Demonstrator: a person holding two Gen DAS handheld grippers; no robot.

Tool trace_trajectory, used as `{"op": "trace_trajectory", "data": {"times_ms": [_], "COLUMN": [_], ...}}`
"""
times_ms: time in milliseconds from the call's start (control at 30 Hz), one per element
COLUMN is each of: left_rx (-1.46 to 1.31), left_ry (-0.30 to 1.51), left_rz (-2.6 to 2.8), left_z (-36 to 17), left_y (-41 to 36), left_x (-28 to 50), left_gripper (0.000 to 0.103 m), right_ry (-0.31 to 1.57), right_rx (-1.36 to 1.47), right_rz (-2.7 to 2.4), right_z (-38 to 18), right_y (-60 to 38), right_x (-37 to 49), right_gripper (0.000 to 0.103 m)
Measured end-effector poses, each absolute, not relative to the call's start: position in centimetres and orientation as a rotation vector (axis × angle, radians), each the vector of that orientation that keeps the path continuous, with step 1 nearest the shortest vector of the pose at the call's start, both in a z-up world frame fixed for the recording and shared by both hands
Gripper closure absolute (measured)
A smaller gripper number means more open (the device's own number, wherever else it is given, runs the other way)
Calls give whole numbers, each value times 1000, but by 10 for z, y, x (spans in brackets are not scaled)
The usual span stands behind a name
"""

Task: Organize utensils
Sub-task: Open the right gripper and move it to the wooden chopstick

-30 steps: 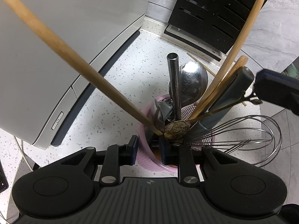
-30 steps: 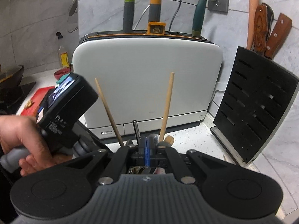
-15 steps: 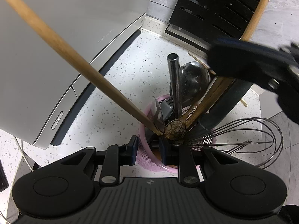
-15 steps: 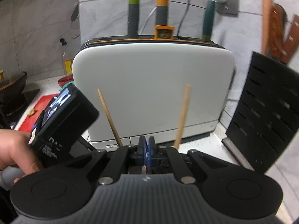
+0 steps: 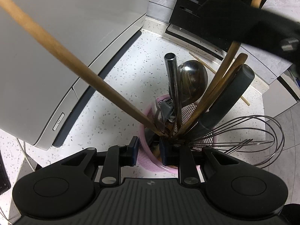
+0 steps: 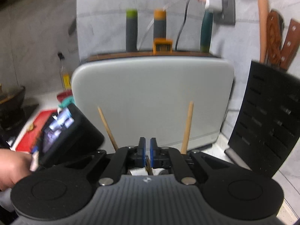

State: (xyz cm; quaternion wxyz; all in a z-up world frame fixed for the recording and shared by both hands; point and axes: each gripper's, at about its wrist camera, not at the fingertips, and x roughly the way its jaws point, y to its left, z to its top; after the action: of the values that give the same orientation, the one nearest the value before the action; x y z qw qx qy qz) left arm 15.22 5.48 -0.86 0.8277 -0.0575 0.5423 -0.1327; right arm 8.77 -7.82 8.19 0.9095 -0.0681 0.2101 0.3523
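A pink mesh utensil holder [image 5: 144,159] stands on the speckled counter, full of wooden sticks [image 5: 56,43], a steel ladle [image 5: 193,78], a dark-handled tool [image 5: 230,97] and a wire whisk [image 5: 249,140]. My left gripper [image 5: 149,150] grips the holder's rim, one finger outside and one inside. My right gripper [image 6: 147,150] is above the holder, nearly shut on a thin brown utensil [image 6: 148,166] between its blue pads [image 6: 142,150]. Two wooden stick tips [image 6: 188,125] rise past it. The right gripper's body shows dark and blurred in the left wrist view [image 5: 262,26].
A white-grey appliance [image 6: 151,101] stands just behind the holder, with three handles [image 6: 131,31] sticking out of its top. A black slotted knife block [image 6: 268,116] is on the right. A red board [image 6: 35,125] lies at the far left. A loose chopstick [image 5: 208,67] lies on the counter.
My right gripper has risen above the holder with a thin utensil between its pads. The brown knob that showed at the holder's mouth is gone from the left wrist view. My left gripper has not moved.
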Motion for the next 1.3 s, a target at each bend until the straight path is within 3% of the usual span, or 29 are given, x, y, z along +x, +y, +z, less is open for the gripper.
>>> {"op": "trace_trajectory", "data": {"times_ms": [200, 333, 667, 800, 900, 1033, 1300], "left_rx": [-123, -123, -122, -124, -125, -128, -117], "left_ry": [1152, 1153, 1153, 1158, 1158, 1156, 1154], "left_rz": [-279, -278, -275, -258, -246, -249, -253], "left_z": [-7, -7, -6, -6, -6, -6, -6], "left_y": [55, 54, 55, 52, 51, 51, 50], "left_x": [152, 153, 153, 153, 151, 150, 151], "left_gripper": [77, 77, 77, 79, 79, 78, 78], "right_ry": [387, 373, 442, 467, 517, 604, 603], "right_rx": [-80, -46, 44, 29, 46, 38, 11], "right_rz": [756, 744, 679, 612, 520, 385, 194], "right_z": [94, 91, 63, 45, 21, -10, -44], "right_y": [-96, -118, -171, -186, -202, -218, -263], "right_x": [73, 68, 85, 96, 111, 131, 153], "right_gripper": [99, 83, 83, 83, 74, 74, 62]}}
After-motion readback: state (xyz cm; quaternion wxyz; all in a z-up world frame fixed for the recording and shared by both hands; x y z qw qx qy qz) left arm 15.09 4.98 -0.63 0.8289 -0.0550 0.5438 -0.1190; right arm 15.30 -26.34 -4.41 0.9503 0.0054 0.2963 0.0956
